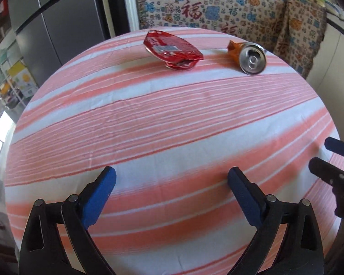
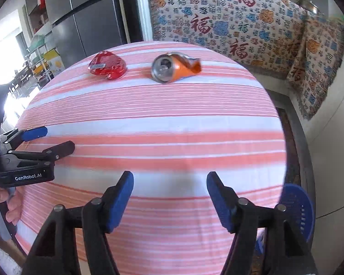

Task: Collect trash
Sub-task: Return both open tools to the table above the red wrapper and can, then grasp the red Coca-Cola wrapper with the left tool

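Where the striped pink-and-white tablecloth [image 1: 172, 119] covers the round table, two bits of trash lie near the far edge: a flattened red can [image 1: 172, 49] and, just beside it w/o touching, a crushed orange can [image 1: 248, 56]. Left gripper [image 1: 172, 178] and right gripper [image 2: 169, 183] hang over the near side, fingers apart, nothing btwn them. Behind: grey fridge [image 1: 57, 23], patterned throw [image 1: 217, 6]. Blue basket [image 2: 298, 208] sits below the table's right edge.

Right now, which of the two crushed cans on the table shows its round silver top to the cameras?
The orange can, lying on its side. The red can beside it is squashed flat, with no round end showing.
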`<state>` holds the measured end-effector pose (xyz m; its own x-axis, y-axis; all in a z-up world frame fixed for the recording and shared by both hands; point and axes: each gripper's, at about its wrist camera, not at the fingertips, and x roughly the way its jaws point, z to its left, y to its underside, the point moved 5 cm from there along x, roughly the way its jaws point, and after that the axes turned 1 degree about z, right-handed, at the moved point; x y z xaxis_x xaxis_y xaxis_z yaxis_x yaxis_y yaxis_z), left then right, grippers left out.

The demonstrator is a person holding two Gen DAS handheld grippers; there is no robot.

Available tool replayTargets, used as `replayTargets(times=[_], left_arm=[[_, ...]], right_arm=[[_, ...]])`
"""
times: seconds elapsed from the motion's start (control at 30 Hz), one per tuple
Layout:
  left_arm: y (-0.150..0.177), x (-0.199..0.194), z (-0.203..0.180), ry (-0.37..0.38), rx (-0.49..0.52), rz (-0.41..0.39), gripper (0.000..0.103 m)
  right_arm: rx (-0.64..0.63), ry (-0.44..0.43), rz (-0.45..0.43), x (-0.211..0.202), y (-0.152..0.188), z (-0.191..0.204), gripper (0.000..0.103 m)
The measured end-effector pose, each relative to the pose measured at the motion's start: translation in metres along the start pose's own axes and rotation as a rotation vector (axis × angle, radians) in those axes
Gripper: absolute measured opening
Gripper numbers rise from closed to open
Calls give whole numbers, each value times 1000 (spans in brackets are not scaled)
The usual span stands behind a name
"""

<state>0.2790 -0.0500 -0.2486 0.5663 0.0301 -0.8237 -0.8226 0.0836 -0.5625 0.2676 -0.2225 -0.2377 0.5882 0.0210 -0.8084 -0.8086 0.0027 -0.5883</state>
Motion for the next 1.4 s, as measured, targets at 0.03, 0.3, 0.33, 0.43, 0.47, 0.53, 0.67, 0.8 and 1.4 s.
replayTargets(times=[0.03,0.3,0.33,0.43,0.47,0.53,0.67,0.8,1.4], left_arm=[[0,2,6,6,-11,-4,103],[1,2,13,11,-31,-6,103],[1,2,13,12,-31,-6,103],[1,2,13,12,-32,-6,103],[1,3,13,13,-33,-6,103],[0,2,13,12,-33,-6,103],[0,3,14,13,-36,-5,103],[-5,5,12,17,-38,16,103],[-75,54,0,-21,-93,0,103]], right_arm=[[-13,11,0,7,-5,9,68],[9,62,-14,43,-33,23,72],[10,65,-20,44,-34,23,75],[14,63,-29,48,-35,24,78],[13,64,-29,49,-36,24,78],[14,62,-29,50,-36,24,78],[14,63,-29,50,-37,23,78],[14,61,-29,50,-36,23,78],[13,62,-28,50,-36,23,79]])
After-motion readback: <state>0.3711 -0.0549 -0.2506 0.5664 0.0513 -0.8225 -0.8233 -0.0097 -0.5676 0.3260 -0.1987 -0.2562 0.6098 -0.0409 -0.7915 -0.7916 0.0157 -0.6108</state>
